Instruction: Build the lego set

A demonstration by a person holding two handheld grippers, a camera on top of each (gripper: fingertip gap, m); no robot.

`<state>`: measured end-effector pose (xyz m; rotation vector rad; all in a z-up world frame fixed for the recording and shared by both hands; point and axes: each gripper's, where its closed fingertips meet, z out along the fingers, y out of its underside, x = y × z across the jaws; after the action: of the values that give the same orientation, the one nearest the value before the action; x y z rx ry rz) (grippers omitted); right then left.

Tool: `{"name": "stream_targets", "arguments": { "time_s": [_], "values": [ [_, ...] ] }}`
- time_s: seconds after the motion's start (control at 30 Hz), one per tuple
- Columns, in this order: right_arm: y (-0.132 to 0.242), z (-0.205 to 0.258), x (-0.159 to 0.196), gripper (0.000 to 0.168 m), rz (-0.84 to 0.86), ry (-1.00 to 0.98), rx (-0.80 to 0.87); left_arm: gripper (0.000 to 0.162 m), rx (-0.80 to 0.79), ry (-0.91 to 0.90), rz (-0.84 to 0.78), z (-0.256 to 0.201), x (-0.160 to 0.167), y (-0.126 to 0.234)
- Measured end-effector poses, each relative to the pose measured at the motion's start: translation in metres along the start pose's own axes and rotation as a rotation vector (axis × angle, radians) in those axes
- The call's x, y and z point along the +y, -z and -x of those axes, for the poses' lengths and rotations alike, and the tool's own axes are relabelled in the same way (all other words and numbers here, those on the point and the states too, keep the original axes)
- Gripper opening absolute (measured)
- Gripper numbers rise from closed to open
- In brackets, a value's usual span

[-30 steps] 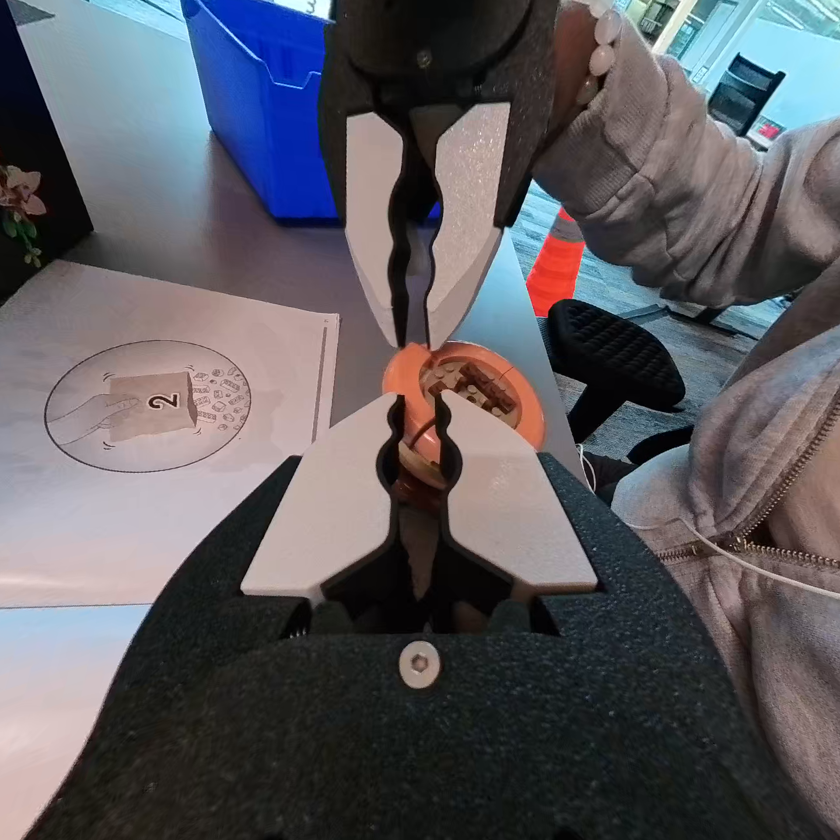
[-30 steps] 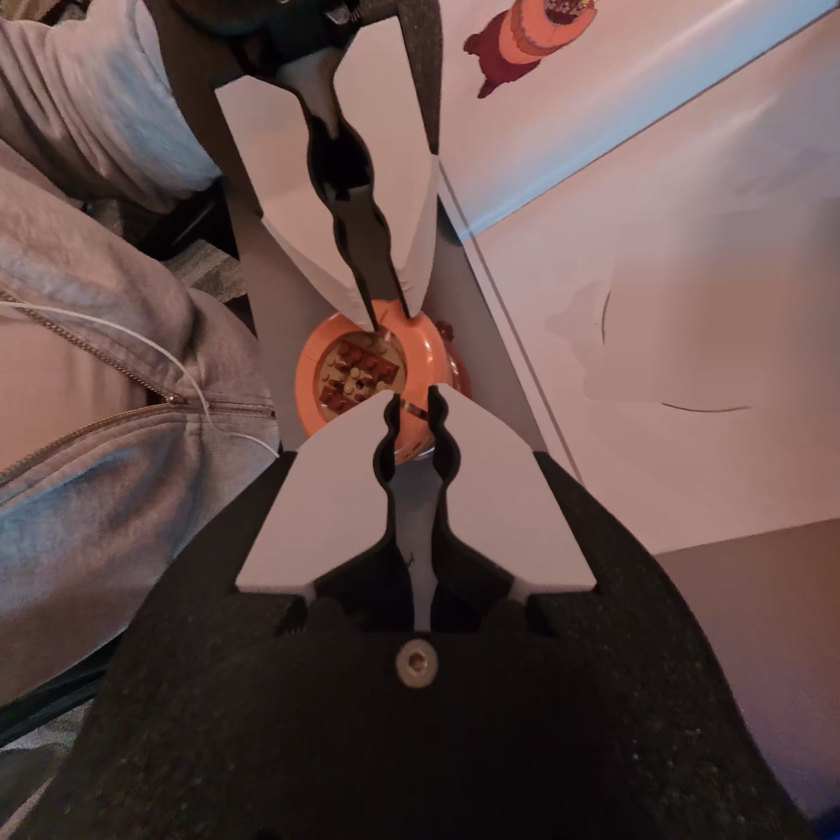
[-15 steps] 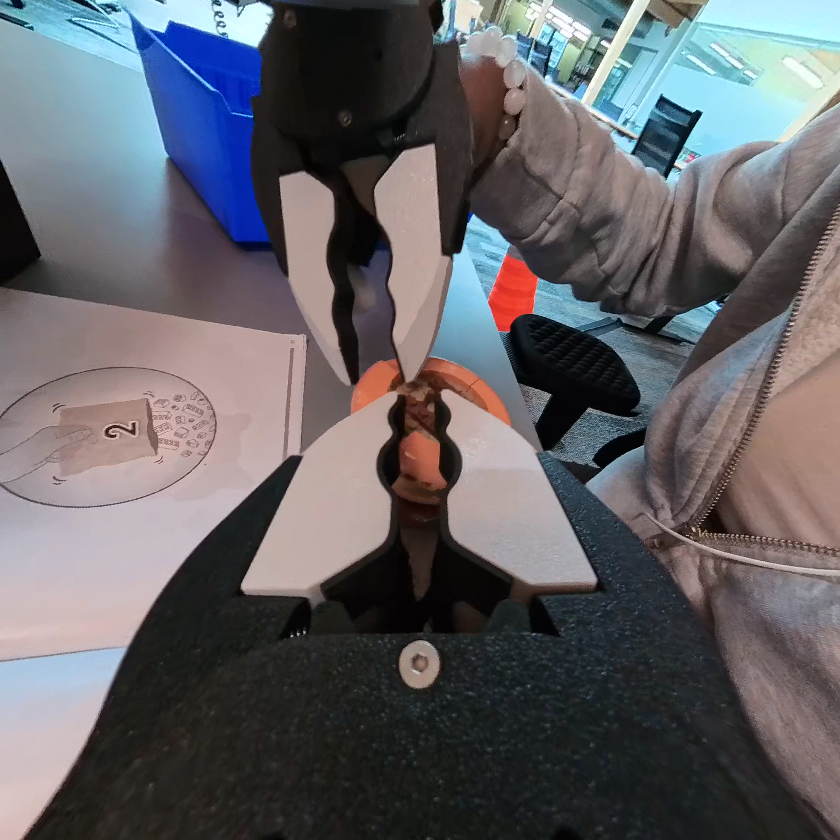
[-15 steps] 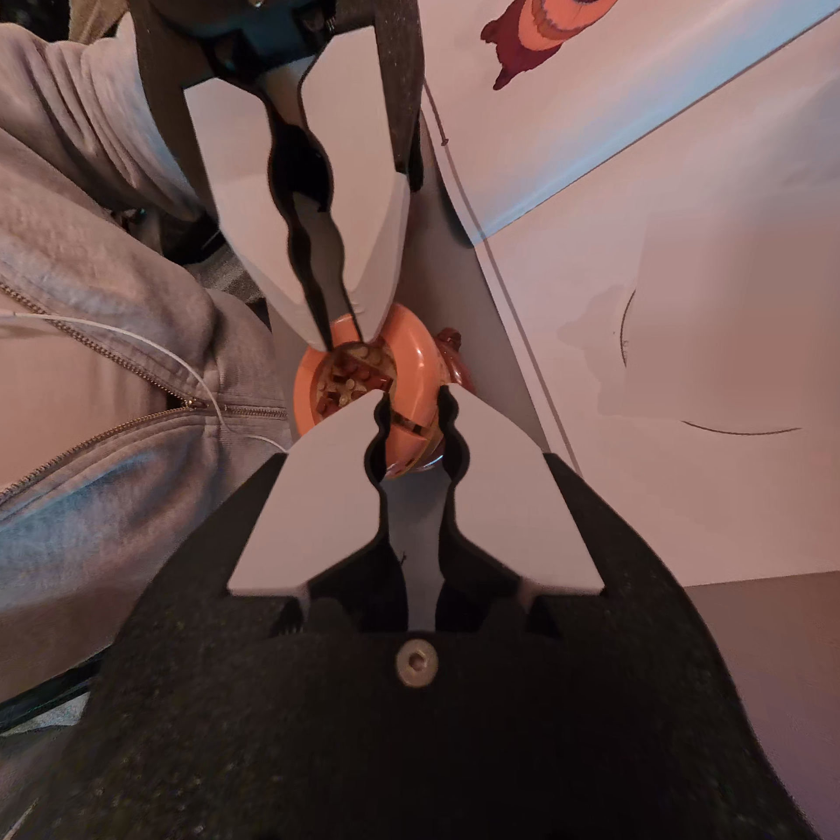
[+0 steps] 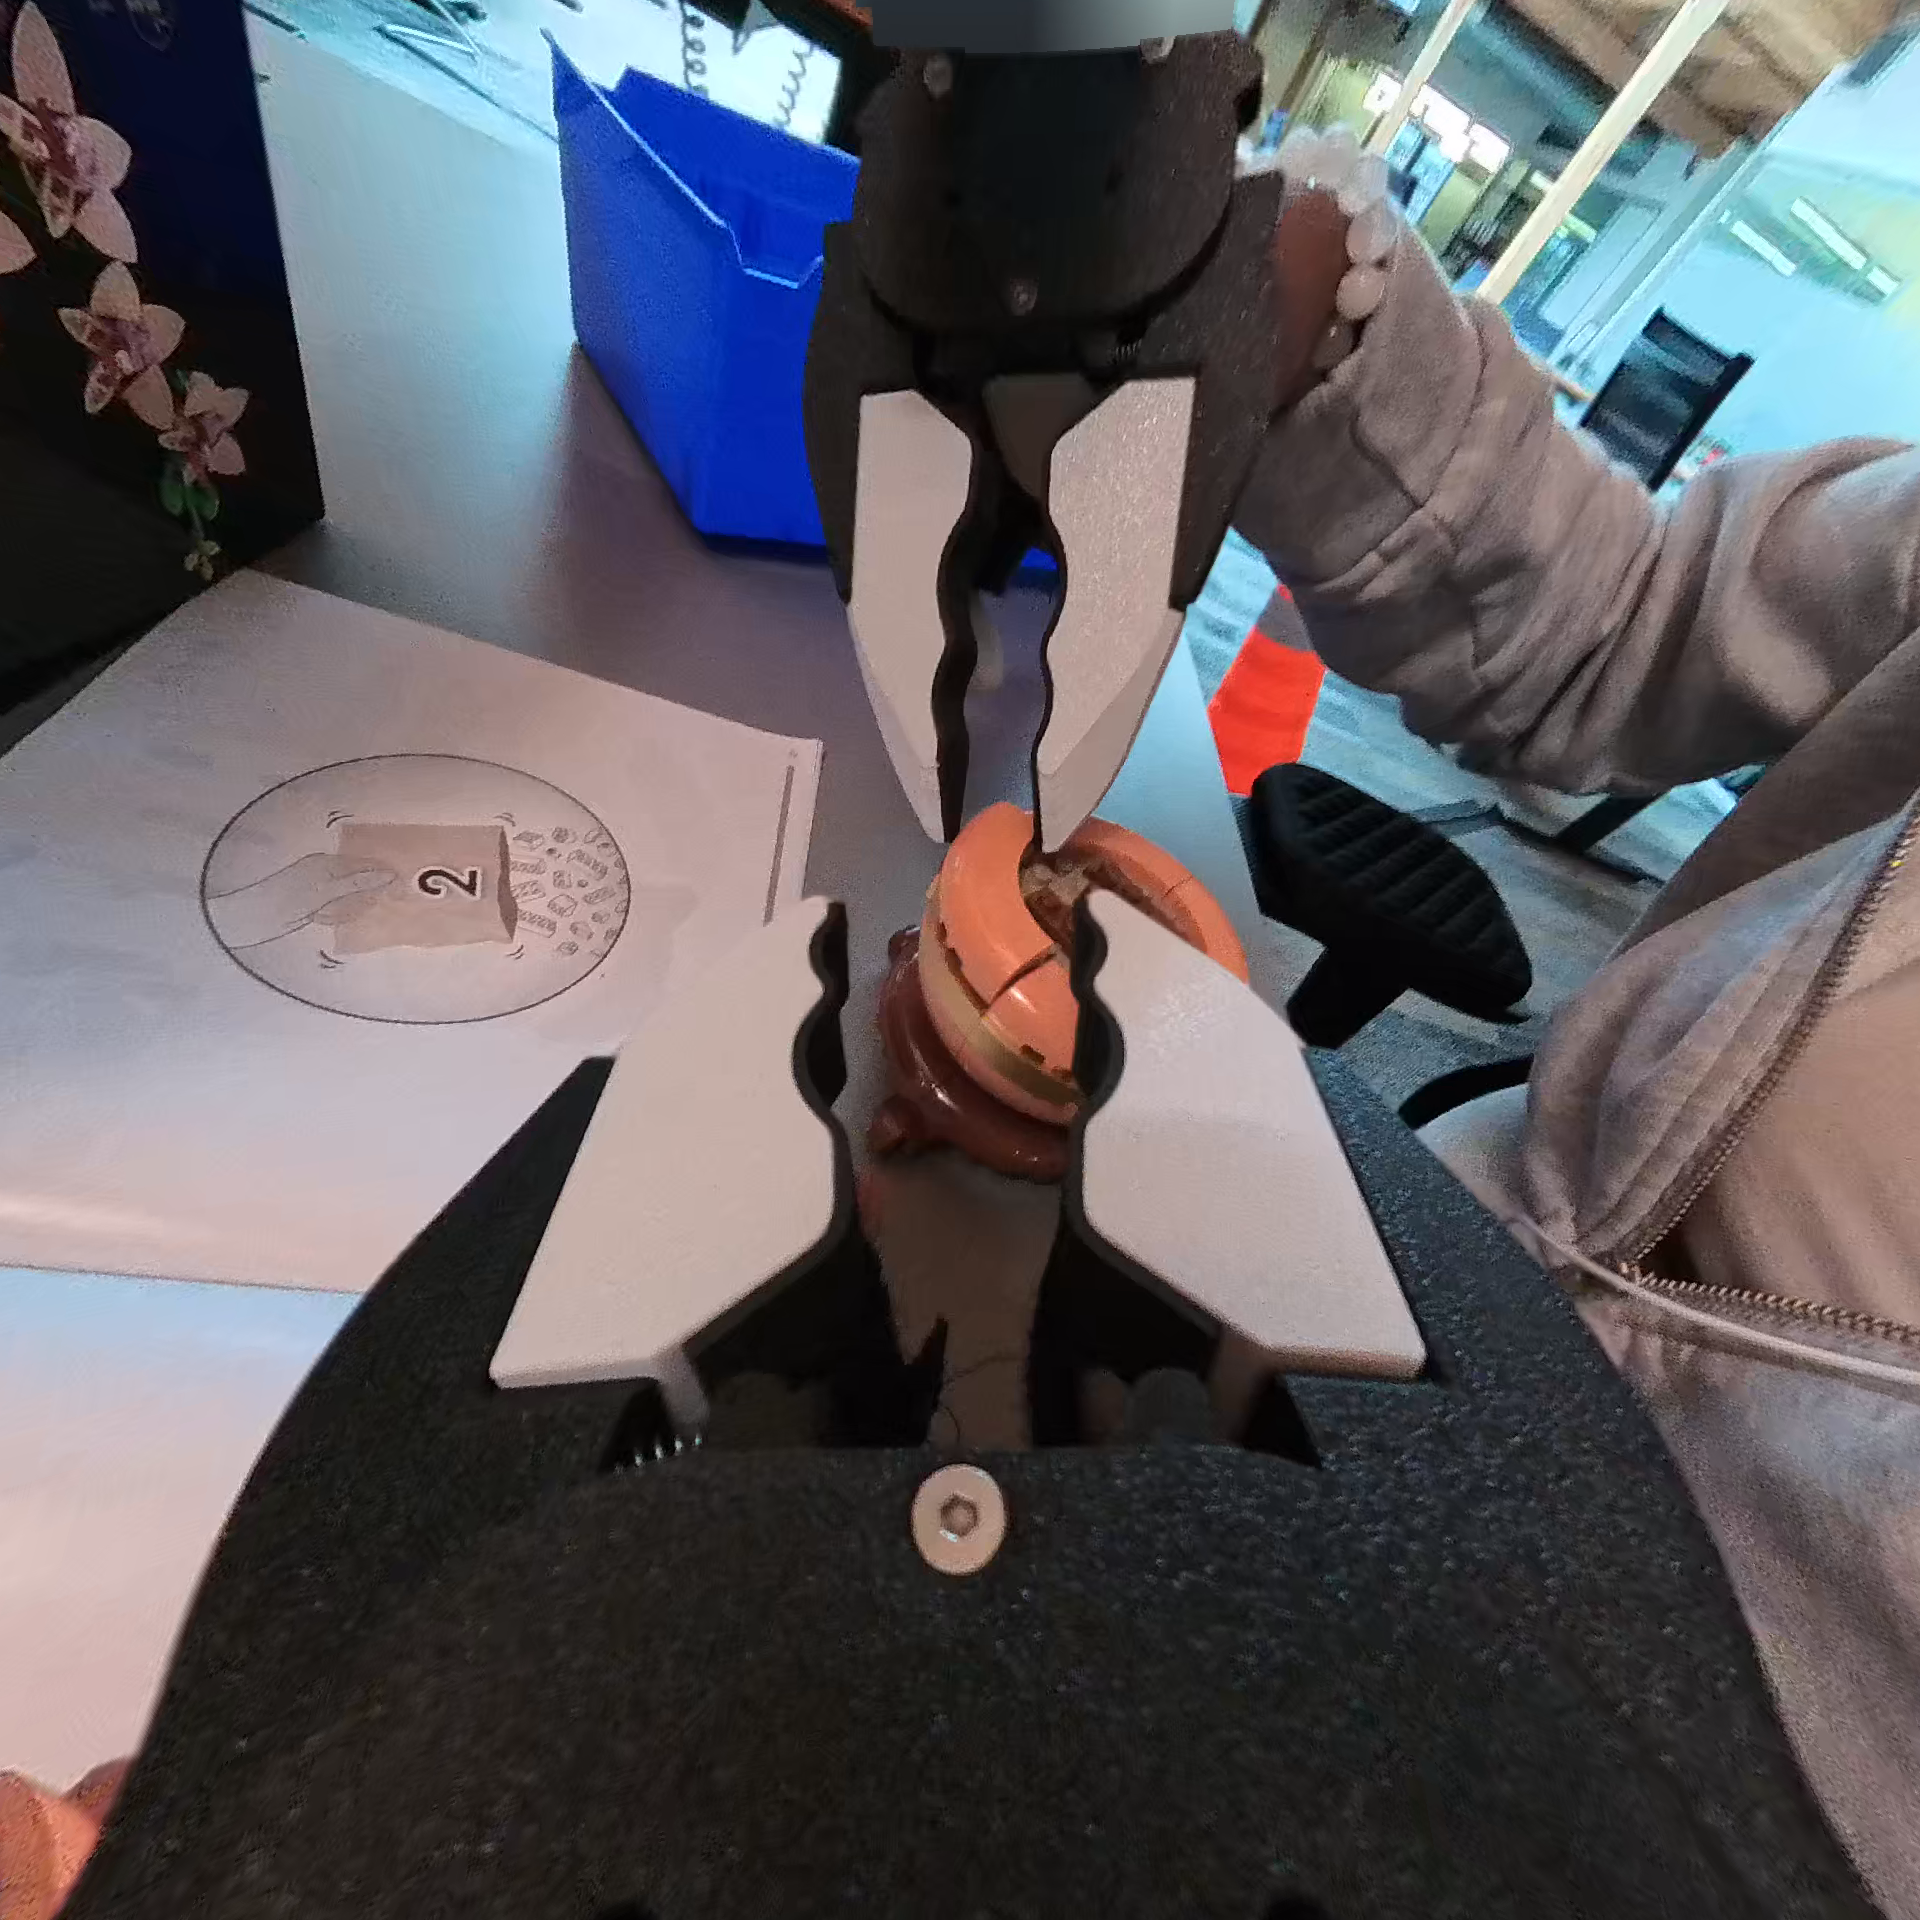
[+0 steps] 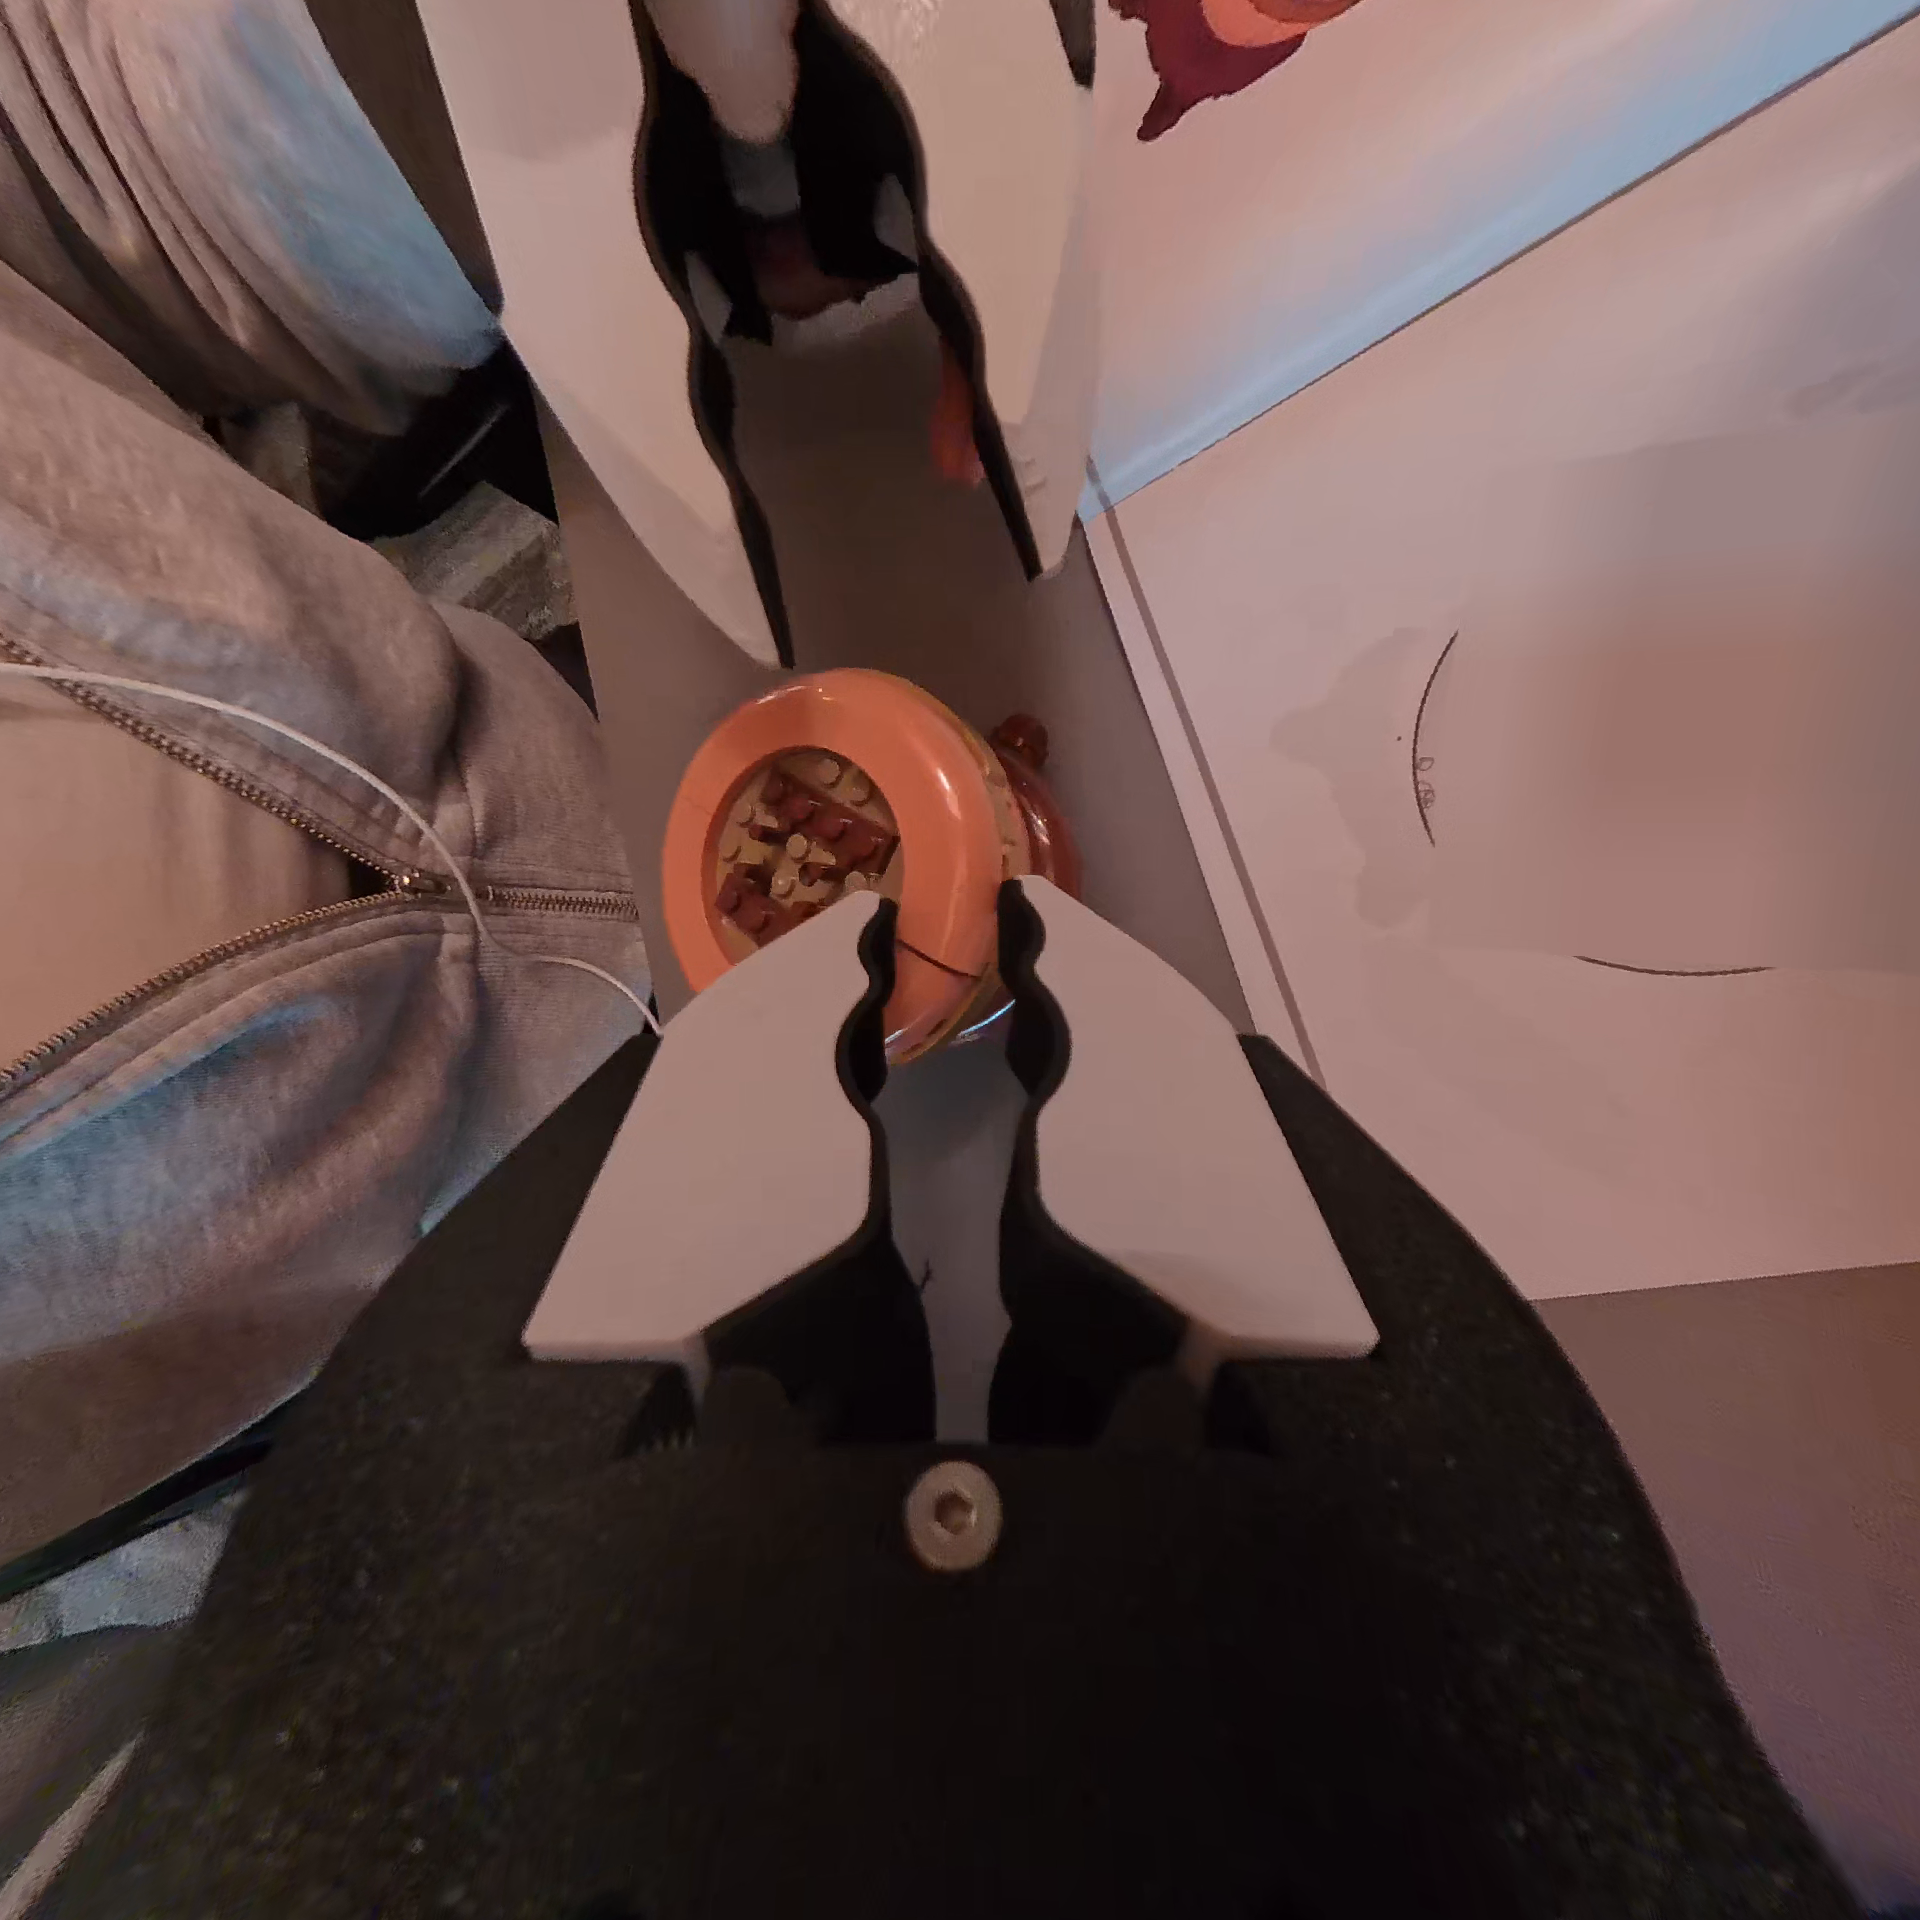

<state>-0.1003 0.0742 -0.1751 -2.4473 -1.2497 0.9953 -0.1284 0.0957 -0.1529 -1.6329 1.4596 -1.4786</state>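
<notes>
The lego model is a round orange ring on a tan band and a brown base, with brown and tan studs inside. My right gripper is shut on the orange ring's rim, one pad inside and one outside. It also shows in the left wrist view, coming down from above onto the rim. My left gripper is open. The model stands between its fingers with a clear gap at the left pad. In the right wrist view, the left gripper is spread wide beyond the model, apart from it.
A white instruction sheet lies on the grey table to the left. A blue bin stands behind, and a dark box with orchids at far left. A person's grey sleeve, a black chair and an orange cone are on the right. The tips of one gripper are about 5 centimeters away from the tips of the other.
My left gripper, shut on the model's lower part before, has opened and let go. My right gripper reset its pads wider around the ring's rim and now holds the model alone.
</notes>
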Motion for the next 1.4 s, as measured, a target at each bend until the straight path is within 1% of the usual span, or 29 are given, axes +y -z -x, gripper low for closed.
{"name": "stream_targets", "arguments": {
  "time_s": [0.07, 0.17, 0.2, 0.37, 0.47, 0.6, 0.63, 0.7, 0.73, 0.77, 0.83, 0.87, 0.93, 1.03, 1.07, 1.2, 1.4],
  "values": [
    [0.000, 0.000, -0.001, 0.018, 0.007, 0.008, 0.003, 0.033, -0.018, -0.027, 0.008, 0.000, 0.001, 0.001],
    [0.000, 0.000, 0.000, 0.019, 0.027, 0.022, 0.011, 0.006, -0.111, -0.089, 0.006, 0.006, 0.000, 0.000],
    [0.000, 0.000, 0.000, 0.019, 0.030, 0.025, 0.011, 0.003, -0.137, -0.105, 0.011, 0.008, -0.001, -0.002],
    [0.000, 0.000, 0.000, 0.019, 0.032, 0.028, 0.005, 0.003, -0.097, -0.108, 0.102, 0.001, 0.006, -0.021],
    [-0.001, 0.000, -0.001, 0.019, 0.020, 0.025, 0.002, 0.003, -0.074, -0.120, 0.105, -0.004, 0.007, -0.024],
    [-0.002, 0.001, -0.002, 0.019, -0.018, 0.007, -0.006, 0.004, -0.080, -0.162, 0.114, -0.006, 0.008, -0.024],
    [-0.001, 0.000, -0.004, 0.024, -0.045, -0.008, -0.001, 0.004, -0.082, -0.173, 0.116, -0.006, 0.008, -0.024],
    [0.004, -0.001, -0.013, 0.038, -0.162, -0.075, -0.012, 0.004, -0.091, -0.199, 0.123, -0.007, 0.008, -0.024],
    [0.009, -0.004, -0.017, 0.052, -0.241, -0.139, -0.012, 0.004, -0.101, -0.217, 0.127, -0.007, 0.008, -0.024],
    [0.014, -0.007, -0.019, 0.062, -0.325, -0.216, -0.016, 0.003, -0.108, -0.235, 0.131, -0.008, 0.008, -0.024],
    [0.019, -0.009, -0.021, 0.066, -0.524, -0.379, -0.064, 0.004, -0.121, -0.266, 0.134, -0.009, 0.008, -0.024],
    [0.018, -0.010, -0.015, 0.068, -0.597, -0.486, -0.103, 0.004, -0.126, -0.279, 0.132, -0.009, 0.008, -0.024],
    [0.007, -0.010, 0.000, 0.069, -0.669, -0.676, -0.193, 0.004, -0.131, -0.296, 0.127, -0.010, 0.008, -0.024],
    [-0.008, -0.001, 0.009, 0.070, -0.695, -0.808, -0.326, 0.003, -0.140, -0.311, 0.116, -0.010, 0.008, -0.024],
    [-0.009, 0.001, 0.008, 0.068, -0.702, -0.823, -0.364, 0.003, -0.142, -0.315, 0.112, -0.010, 0.008, -0.024],
    [-0.015, -0.003, 0.006, 0.058, -0.706, -0.853, -0.400, 0.001, -0.130, -0.299, 0.107, -0.012, 0.009, -0.024],
    [-0.017, -0.001, 0.007, 0.054, -0.685, -0.828, -0.425, 0.000, -0.155, -0.335, 0.090, -0.015, 0.011, -0.025]
  ]
}}
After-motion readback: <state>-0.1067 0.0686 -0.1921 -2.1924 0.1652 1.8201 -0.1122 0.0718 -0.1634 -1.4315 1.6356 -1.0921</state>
